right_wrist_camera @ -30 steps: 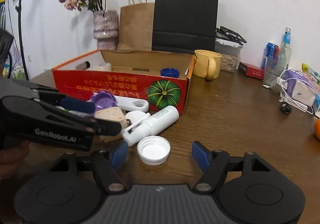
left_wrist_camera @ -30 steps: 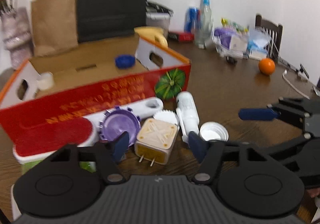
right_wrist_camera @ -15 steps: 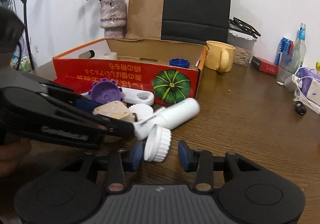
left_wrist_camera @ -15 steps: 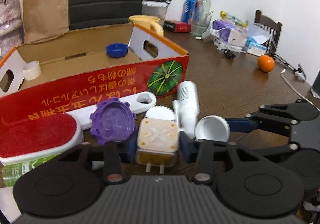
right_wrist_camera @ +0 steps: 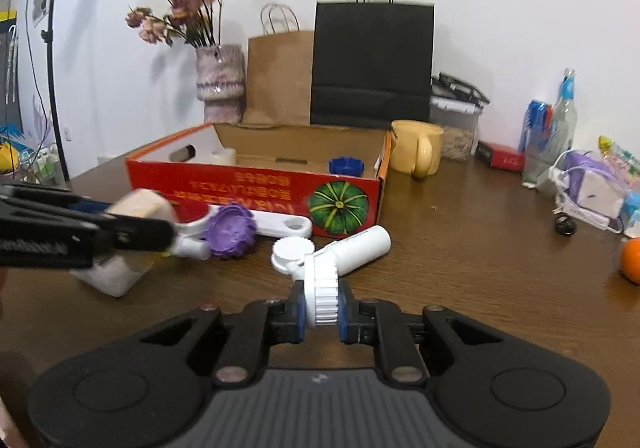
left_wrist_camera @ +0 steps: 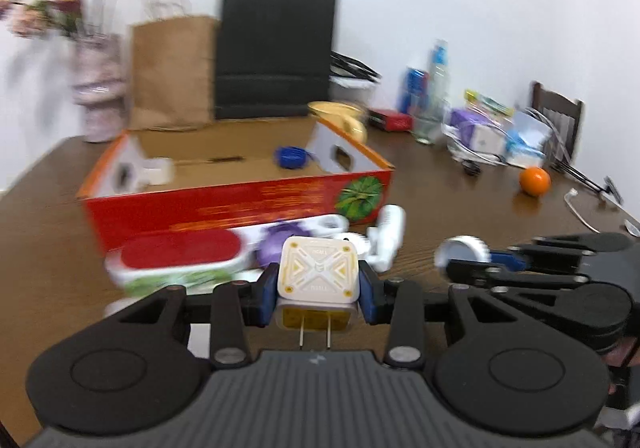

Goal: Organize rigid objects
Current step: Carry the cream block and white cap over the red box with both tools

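My left gripper (left_wrist_camera: 318,292) is shut on a cream cube charger (left_wrist_camera: 316,268), prongs toward the camera, lifted off the table. My right gripper (right_wrist_camera: 322,312) has its jaws closing, the pads pressed on a white ribbed cap (right_wrist_camera: 322,288) held on edge. The red cardboard box (right_wrist_camera: 256,184) stands open behind, with a blue cap (right_wrist_camera: 346,165) and a white roll (left_wrist_camera: 158,172) inside. In front of it lie a purple lid (right_wrist_camera: 230,230), a white bottle (right_wrist_camera: 356,244), another white lid (right_wrist_camera: 292,248) and a red-topped brush (left_wrist_camera: 180,252).
A yellow mug (right_wrist_camera: 418,152) stands at the box's right end. Brown and black paper bags (right_wrist_camera: 372,64) and a flower vase (right_wrist_camera: 220,84) line the back wall. Bottles, cables and an orange (left_wrist_camera: 534,180) crowd the table's right side.
The left jaws shut on the charger and raised it from the table. The right jaws closed on the white cap, tipped it on edge and lifted it.
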Demonstrator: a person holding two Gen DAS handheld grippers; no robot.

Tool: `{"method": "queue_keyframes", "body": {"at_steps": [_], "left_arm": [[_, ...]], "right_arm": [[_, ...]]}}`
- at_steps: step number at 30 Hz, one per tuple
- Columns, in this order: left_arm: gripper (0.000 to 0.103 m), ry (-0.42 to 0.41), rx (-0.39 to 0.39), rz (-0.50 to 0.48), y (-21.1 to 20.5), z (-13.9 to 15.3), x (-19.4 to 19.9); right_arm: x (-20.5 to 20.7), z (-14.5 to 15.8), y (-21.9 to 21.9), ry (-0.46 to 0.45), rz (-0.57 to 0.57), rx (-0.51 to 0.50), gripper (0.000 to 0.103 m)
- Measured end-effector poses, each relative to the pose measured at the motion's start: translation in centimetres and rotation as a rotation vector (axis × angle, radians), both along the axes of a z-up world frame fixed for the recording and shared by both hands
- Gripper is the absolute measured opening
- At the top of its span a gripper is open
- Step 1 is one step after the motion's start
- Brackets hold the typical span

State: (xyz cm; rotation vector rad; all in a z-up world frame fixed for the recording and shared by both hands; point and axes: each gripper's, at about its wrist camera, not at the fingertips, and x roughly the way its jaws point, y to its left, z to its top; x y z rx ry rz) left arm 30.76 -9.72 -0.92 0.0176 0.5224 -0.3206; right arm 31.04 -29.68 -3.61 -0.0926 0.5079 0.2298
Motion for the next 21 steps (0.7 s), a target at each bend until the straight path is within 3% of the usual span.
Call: {"method": "queue_keyframes", "body": {"at_steps": [8, 21], "left_arm": [[0.040, -0.075, 0.051, 0.265, 5.5, 0.8, -8.8], [0.040, -0.162, 0.048, 0.378, 11.5, 2.9, -16.9]], "right_arm": [[-7.2, 2.0, 2.6, -0.100, 0.004, 0.038, 0.015], [-13.0, 3.7, 7.7, -0.144, 0.061, 0.078, 0.015]]}}
